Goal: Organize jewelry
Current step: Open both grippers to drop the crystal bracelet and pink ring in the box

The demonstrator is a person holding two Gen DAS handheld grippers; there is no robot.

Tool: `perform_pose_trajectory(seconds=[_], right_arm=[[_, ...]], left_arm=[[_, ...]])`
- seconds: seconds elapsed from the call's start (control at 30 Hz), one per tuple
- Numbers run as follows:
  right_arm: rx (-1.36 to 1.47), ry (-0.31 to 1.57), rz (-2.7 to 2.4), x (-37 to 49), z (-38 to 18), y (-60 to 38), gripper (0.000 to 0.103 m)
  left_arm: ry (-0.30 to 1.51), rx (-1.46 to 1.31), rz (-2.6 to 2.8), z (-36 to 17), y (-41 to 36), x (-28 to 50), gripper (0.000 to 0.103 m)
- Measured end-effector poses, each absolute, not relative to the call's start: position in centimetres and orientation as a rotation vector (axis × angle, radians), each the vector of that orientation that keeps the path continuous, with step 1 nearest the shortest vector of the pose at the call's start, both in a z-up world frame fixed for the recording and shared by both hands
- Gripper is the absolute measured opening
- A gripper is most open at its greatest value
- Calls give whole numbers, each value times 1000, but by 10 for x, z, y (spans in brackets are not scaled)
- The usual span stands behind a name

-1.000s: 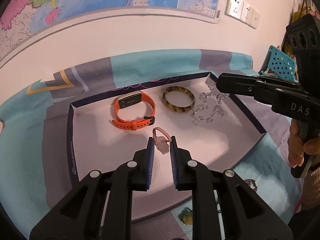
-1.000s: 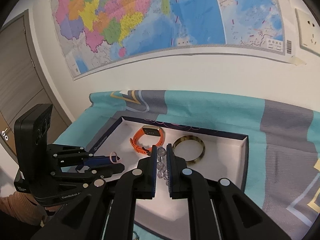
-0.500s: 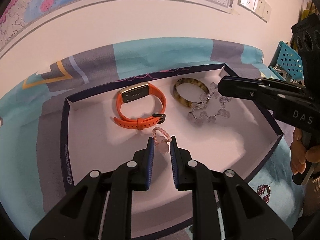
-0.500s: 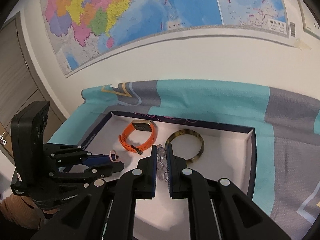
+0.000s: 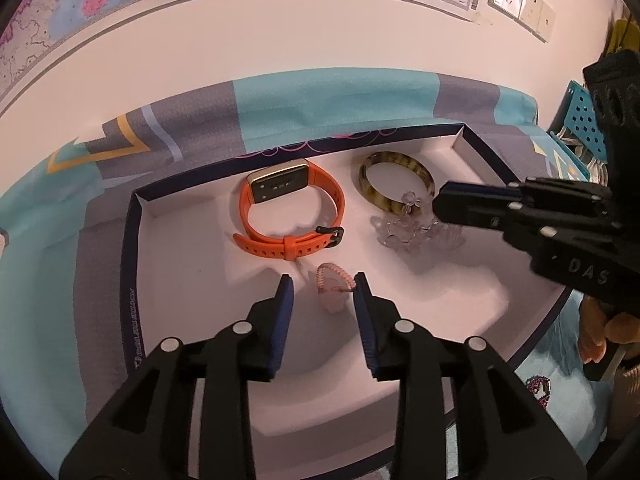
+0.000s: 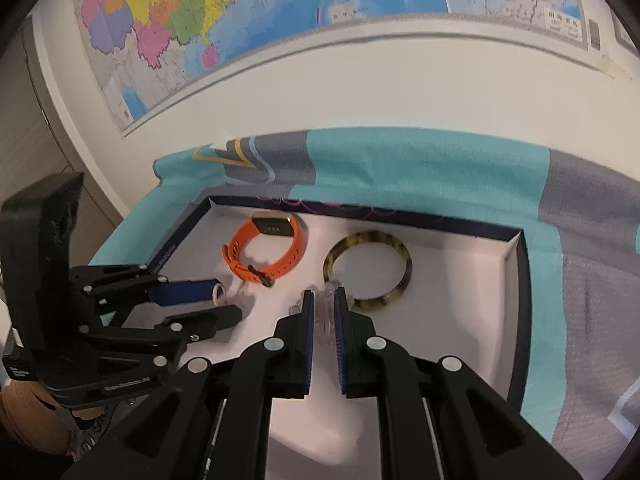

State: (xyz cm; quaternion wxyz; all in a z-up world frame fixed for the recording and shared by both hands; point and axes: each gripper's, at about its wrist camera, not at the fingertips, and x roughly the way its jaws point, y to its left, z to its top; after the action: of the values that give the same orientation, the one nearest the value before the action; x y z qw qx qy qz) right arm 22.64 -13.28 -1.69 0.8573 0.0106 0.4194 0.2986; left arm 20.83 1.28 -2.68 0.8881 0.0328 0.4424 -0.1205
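A white tray with a dark rim (image 5: 132, 240) (image 6: 516, 256) holds an orange watch (image 5: 292, 212) (image 6: 272, 248), a tortoiseshell bangle (image 5: 396, 184) (image 6: 368, 268) and a clear crystal bracelet (image 5: 416, 232). My left gripper (image 5: 322, 284) is open over the tray floor; a small pink cord charm (image 5: 334, 288) lies between its fingers, free of them. It also shows in the right wrist view (image 6: 218, 292). My right gripper (image 6: 323, 300) is shut on the crystal bracelet (image 6: 325, 312), low over the tray beside the bangle.
The tray lies on a teal and grey cloth (image 5: 320, 96) against a white wall with a map (image 6: 280, 8). A red beaded piece (image 5: 538, 386) lies on the cloth right of the tray. A blue perforated basket (image 5: 580, 120) stands far right.
My left gripper has opened and let go of the pink charm, which now lies on the tray. My right gripper has lowered the crystal bracelet toward the tray floor by the bangle.
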Motion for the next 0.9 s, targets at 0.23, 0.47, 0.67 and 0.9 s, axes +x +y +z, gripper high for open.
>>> perform_pose_trajectory(seconds=[0.23,0.47,0.67,0.9], right_arm=[[31,876,609,221,-16,-138,15],[36,826,632,193,4,-153,30],[-31,780,696,146,21,-157,38],[-121,812,746,96,11,-153,46]], left_arm=[[872,63,-228,-15,18,198,44],[777,39,-221,11,31,167,51],[695,28,-221,28,44,125,56],[676,-4,-224,28,63,85,59]])
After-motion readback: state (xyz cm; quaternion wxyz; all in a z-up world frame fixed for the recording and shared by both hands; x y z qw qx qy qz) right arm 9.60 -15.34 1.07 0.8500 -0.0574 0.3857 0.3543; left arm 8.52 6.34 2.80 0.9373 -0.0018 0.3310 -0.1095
